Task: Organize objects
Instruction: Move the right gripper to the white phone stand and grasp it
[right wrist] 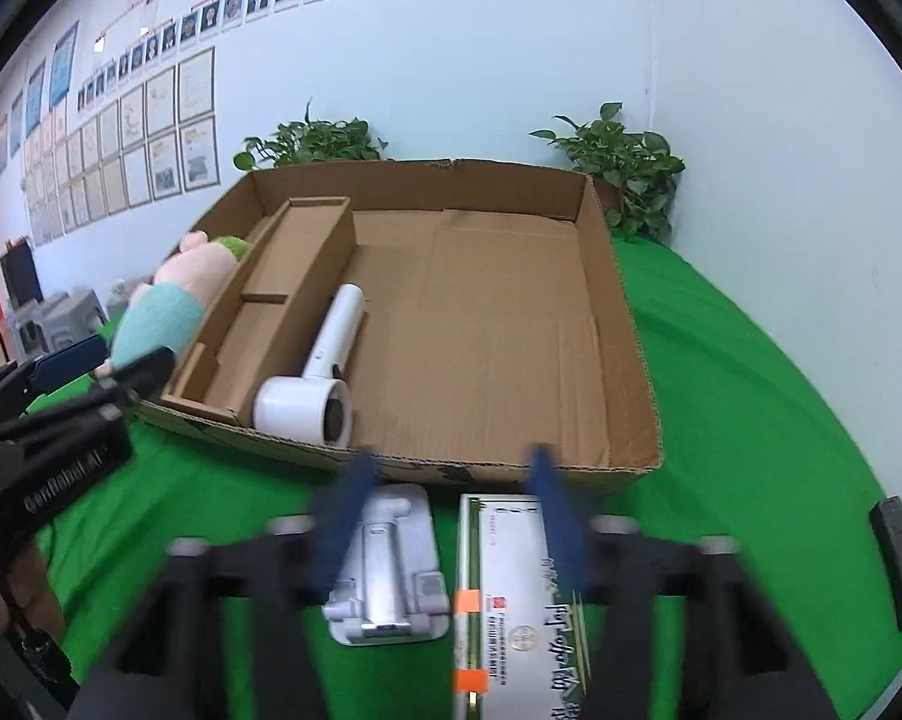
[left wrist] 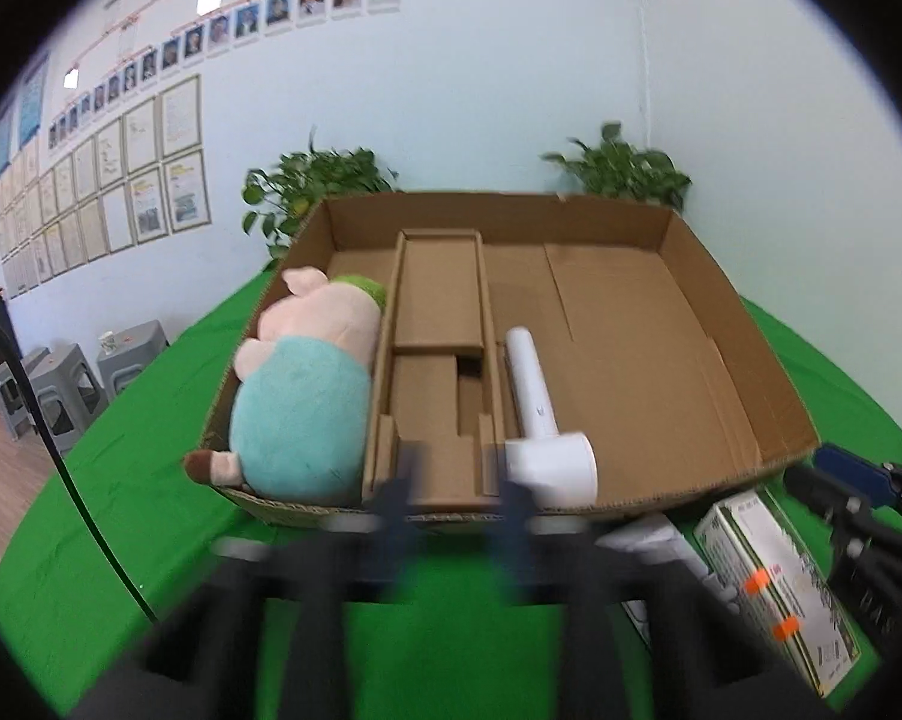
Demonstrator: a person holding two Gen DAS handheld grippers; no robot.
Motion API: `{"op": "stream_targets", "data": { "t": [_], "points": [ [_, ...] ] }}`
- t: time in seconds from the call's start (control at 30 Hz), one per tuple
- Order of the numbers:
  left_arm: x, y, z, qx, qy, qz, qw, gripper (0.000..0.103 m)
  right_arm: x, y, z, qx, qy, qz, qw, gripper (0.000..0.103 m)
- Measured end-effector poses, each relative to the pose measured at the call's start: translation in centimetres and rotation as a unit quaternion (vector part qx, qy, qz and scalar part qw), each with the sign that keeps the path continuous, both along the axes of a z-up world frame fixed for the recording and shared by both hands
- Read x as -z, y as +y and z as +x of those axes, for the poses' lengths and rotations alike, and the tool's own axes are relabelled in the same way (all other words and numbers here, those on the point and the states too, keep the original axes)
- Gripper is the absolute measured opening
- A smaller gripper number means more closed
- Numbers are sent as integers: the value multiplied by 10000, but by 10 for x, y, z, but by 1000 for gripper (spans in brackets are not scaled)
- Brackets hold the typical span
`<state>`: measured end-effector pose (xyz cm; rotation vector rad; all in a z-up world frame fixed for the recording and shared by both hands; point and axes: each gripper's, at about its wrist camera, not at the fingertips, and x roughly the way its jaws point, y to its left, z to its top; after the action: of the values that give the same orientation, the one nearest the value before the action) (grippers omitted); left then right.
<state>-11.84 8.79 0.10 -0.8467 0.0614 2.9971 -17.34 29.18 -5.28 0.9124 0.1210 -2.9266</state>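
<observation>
Plush pig (left wrist: 301, 384), hairdryer (left wrist: 547, 420) boxed; left tool (left wrist: 457, 498), right tool (right wrist: 451, 516) (blurred) agape.

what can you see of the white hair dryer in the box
The hair dryer is plain white, smooth plastic by its look, with a short round barrel and a long straight handle. It lies flat on the floor of the cardboard box, barrel toward the near wall with its dark open end facing right, handle pointing toward the far wall. It lies right beside the cardboard divider insert. Nothing grips it.
</observation>
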Motion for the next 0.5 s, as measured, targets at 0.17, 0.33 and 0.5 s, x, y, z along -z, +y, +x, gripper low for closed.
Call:
{"op": "stream_targets", "data": {
  "t": [0.17, 0.33, 0.5],
  "points": [
    [2, 0, 0, -72, 6, -116, 9999, 11, 2, 3, 1, -13, -81, -19, 10000, 36],
    [2, -6, 3, -119, 62, 71, 9999, 89, 4, 8, 5, -69, -60, -188, 9998, 96],
    [10, -13, 0, -38, -264, 118, 9996, 89, 9, 11, 12, -347, -52, -211, 9992, 102]
  ]
}}
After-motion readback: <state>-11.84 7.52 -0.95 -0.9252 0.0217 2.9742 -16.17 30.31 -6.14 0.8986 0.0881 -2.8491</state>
